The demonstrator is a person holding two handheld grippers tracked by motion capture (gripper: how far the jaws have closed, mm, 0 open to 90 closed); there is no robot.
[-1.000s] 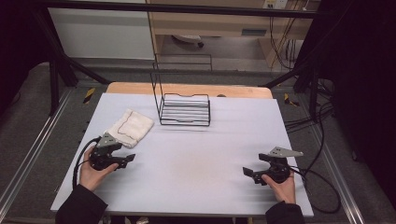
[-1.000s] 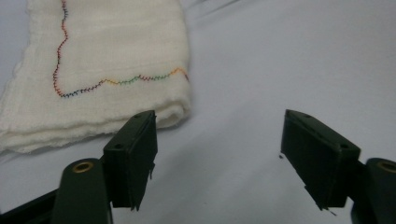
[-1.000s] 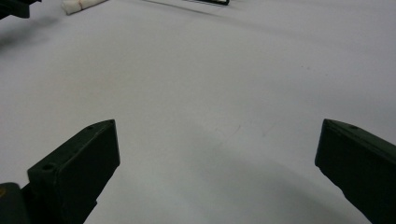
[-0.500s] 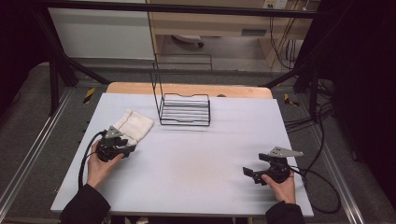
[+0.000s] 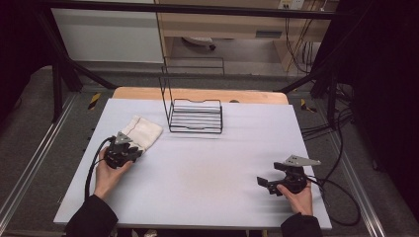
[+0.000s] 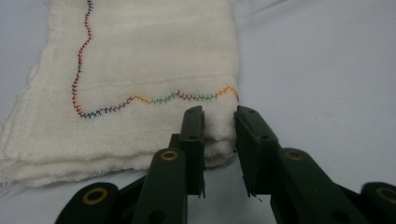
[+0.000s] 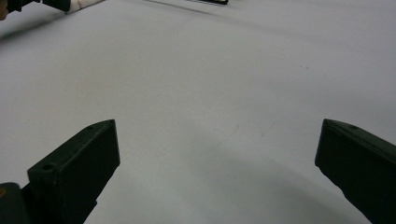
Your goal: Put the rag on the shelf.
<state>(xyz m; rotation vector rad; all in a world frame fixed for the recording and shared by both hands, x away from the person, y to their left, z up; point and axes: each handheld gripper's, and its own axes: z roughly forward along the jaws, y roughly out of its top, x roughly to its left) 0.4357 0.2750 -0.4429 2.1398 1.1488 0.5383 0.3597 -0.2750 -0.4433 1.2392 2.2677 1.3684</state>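
Since a second ago, the left gripper (image 5: 129,152) has slid forward to the folded white cloth (image 5: 143,131), its fingers (image 6: 194,135) closing onto the cloth's near corner, which now sits pinched between them. At the surface's (image 5: 207,168) near right, the right gripper (image 5: 267,185) rests with fingers spread wide, empty. Farther back stands a black wire rack (image 5: 195,116).

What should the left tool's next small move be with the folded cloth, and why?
Probably finish closing, then lift slightly. The left tool has just been closing, and its jaws now bracket the near corner of the folded cream cloth with rainbow stitching, which bulges between them. The cloth lies flat on the grey table, near the black wire rack. The right tool rests open, apart.
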